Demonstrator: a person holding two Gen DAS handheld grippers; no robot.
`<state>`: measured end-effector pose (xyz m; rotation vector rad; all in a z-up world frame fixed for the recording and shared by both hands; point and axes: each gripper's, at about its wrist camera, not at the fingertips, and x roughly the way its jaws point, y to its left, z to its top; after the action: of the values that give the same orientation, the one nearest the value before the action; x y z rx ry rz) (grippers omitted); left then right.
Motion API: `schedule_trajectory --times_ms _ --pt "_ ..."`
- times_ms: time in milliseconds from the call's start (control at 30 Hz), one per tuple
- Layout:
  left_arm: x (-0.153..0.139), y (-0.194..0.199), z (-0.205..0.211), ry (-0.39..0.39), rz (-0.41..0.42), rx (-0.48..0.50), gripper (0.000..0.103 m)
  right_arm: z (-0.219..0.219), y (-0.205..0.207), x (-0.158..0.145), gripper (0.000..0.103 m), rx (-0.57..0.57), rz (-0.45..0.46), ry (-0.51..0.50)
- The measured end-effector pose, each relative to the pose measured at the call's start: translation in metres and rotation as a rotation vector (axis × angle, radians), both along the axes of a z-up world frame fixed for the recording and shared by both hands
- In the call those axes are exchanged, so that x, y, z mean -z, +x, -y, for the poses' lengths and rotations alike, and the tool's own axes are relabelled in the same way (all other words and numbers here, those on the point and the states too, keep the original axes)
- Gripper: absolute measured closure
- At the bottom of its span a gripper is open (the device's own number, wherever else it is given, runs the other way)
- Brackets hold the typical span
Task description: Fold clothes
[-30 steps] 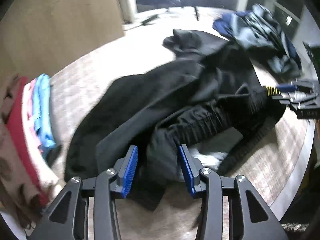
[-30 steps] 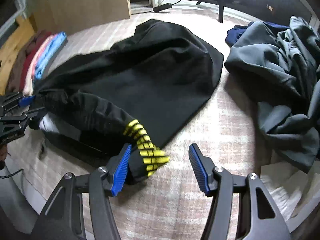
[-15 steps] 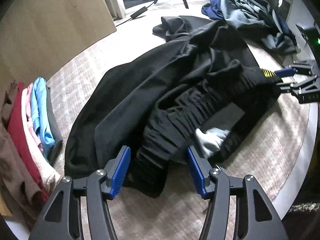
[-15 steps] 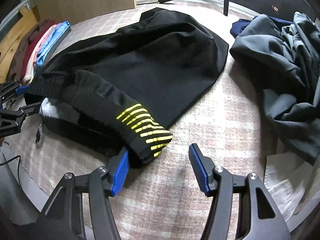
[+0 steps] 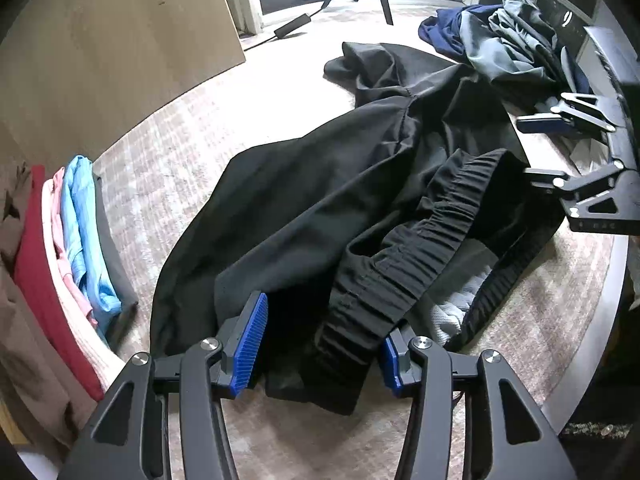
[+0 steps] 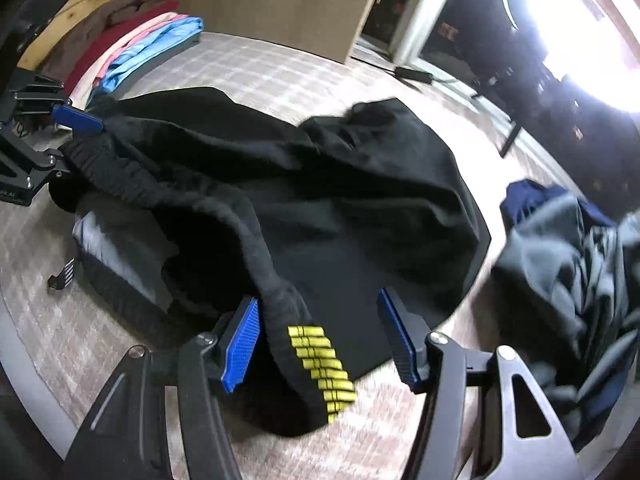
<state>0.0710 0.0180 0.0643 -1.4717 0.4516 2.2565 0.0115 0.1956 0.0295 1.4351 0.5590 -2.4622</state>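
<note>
A pair of black trousers (image 5: 320, 204) lies spread on the round table, its ribbed elastic waistband (image 5: 404, 264) toward me; the same trousers (image 6: 320, 184) show in the right wrist view. My left gripper (image 5: 320, 344) is open, its blue pads either side of one waistband end. My right gripper (image 6: 320, 336) is open around the other waistband end, which bears a yellow striped mark (image 6: 320, 364). A white inner lining (image 5: 452, 308) shows in the waist opening. Each gripper also appears in the other's view, the right (image 5: 560, 152) and the left (image 6: 52, 136).
A stack of folded clothes (image 5: 68, 248) in brown, red, pink and blue stands at the left, also seen in the right wrist view (image 6: 132, 44). A heap of grey and navy garments (image 5: 508, 40) lies at the far right. The table edge (image 5: 592, 344) curves close by.
Both grippers moved in over the waistband ends, so the cloth now lies between their open fingers. The right wrist view swung to the left and lower. The trousers bunched slightly.
</note>
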Motion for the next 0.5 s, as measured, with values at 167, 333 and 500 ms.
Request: schedule_trajectory --times_ms 167,333,500 --pt "0.002 0.018 0.012 0.007 0.003 -0.035 0.045 0.004 -0.014 0.008 0.100 -0.041 0.089 -0.040" --pt "0.009 0.045 0.031 0.042 0.031 -0.086 0.043 -0.043 -0.017 -0.024 0.098 0.108 0.064 -0.218" --pt "0.019 0.046 0.020 0.071 0.049 -0.087 0.043 -0.081 -0.021 -0.043 0.098 0.203 0.046 -0.253"
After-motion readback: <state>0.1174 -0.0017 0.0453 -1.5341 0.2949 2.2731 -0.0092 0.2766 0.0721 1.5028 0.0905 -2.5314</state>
